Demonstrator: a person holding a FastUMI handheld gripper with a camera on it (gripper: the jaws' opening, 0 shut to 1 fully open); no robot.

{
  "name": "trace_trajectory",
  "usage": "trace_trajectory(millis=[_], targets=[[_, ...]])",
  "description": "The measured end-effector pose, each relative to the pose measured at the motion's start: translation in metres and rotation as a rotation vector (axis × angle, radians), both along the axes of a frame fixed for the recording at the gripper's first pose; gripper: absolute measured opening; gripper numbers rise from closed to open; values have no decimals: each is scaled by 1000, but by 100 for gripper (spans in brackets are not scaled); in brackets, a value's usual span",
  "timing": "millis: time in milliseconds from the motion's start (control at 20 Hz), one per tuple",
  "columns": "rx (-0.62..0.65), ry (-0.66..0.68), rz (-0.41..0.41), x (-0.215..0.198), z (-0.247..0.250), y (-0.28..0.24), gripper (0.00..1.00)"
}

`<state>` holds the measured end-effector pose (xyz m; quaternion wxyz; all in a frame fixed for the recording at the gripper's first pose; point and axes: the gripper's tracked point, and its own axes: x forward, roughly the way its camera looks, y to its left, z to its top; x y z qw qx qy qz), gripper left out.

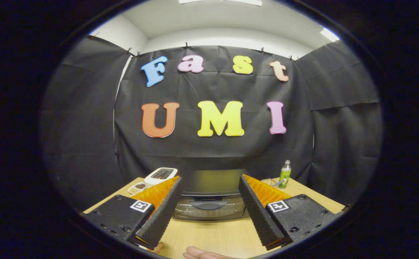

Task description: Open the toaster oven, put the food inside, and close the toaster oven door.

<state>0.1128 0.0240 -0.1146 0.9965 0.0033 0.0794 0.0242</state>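
A dark toaster oven (209, 201) stands on the wooden table (213, 235), its glass door closed and its curved handle (208, 205) facing me. My gripper (210, 187) is open, with nothing between its fingers. The oven lies just beyond the fingertips and shows in the gap between them. A small bit of food (156, 247) peeks out on the table under the left finger, mostly hidden. A person's hand (202, 254) rests on the table at the near edge.
A white toaster (161, 175) and a small dish of grains (136, 187) sit behind the left finger. A green bottle (285, 174) and a glass dish with a spoon (272, 182) stand at the back right. Black cloth walls close the booth.
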Motion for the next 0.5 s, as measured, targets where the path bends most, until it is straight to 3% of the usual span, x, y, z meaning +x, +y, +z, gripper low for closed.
trace_trajectory(millis=[500], targets=[[39,192,-30,79,-90,-9,100]])
